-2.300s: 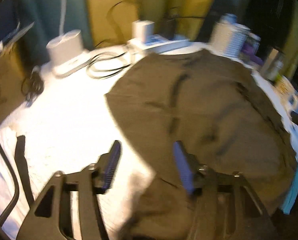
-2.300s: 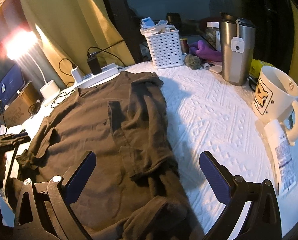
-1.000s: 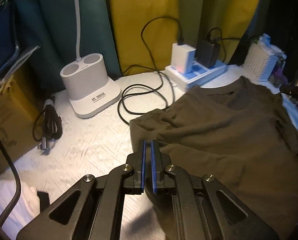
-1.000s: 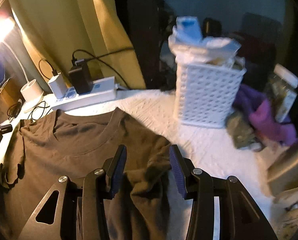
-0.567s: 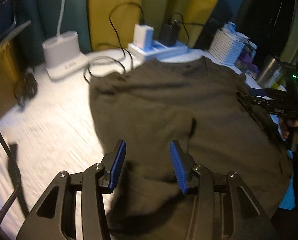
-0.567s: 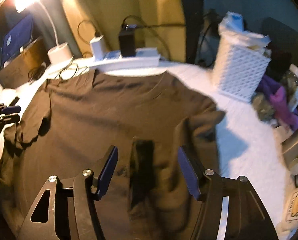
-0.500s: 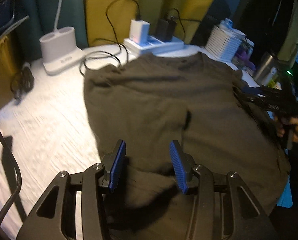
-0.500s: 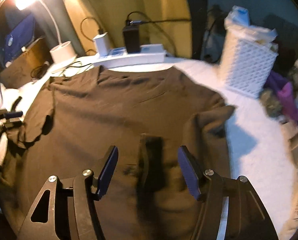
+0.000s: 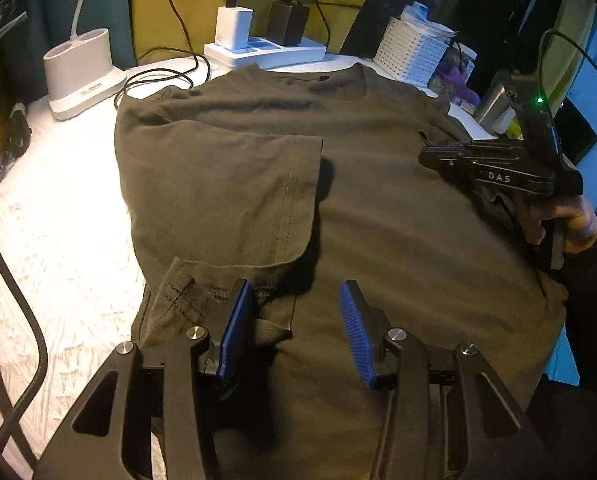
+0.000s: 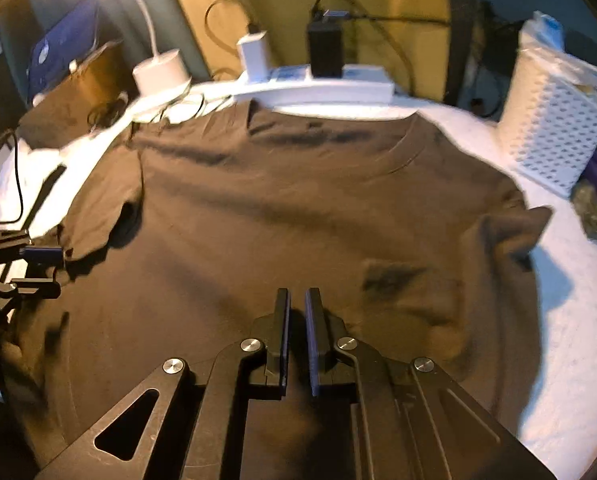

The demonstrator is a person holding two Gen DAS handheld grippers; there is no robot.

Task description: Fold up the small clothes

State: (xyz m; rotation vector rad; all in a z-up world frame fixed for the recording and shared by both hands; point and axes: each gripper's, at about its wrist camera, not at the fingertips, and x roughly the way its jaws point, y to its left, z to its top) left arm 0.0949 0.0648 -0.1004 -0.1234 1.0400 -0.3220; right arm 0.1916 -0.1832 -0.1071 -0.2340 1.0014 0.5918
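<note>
A dark olive T-shirt (image 9: 378, 220) lies spread flat on the white textured cover (image 9: 58, 220), collar at the far side. One sleeve (image 9: 238, 200) is folded in over the chest. My left gripper (image 9: 295, 292) hovers open just above the shirt, near that sleeve's lower edge, with nothing gripped. In the right wrist view it shows at the shirt's left edge (image 10: 38, 268). My right gripper (image 10: 297, 296) is over the shirt's (image 10: 298, 200) middle. Its jaws are closing to a thin slit, and I see no cloth between them. From the left wrist view it (image 9: 424, 154) points at the shirt's right shoulder, held by a hand (image 9: 570, 224).
Along the back stand a white power strip (image 9: 274, 50) with chargers, a lamp base (image 9: 80, 68) with looped cables, and a white perforated basket (image 10: 554, 132). A steel tumbler (image 9: 494, 100) is at the right. A thick black cable (image 9: 18, 300) hangs at the left.
The left gripper went from shut to open, left the sleeve folded on the chest, and drew back. The right gripper drew back over the shirt, opened a little wider, then closed.
</note>
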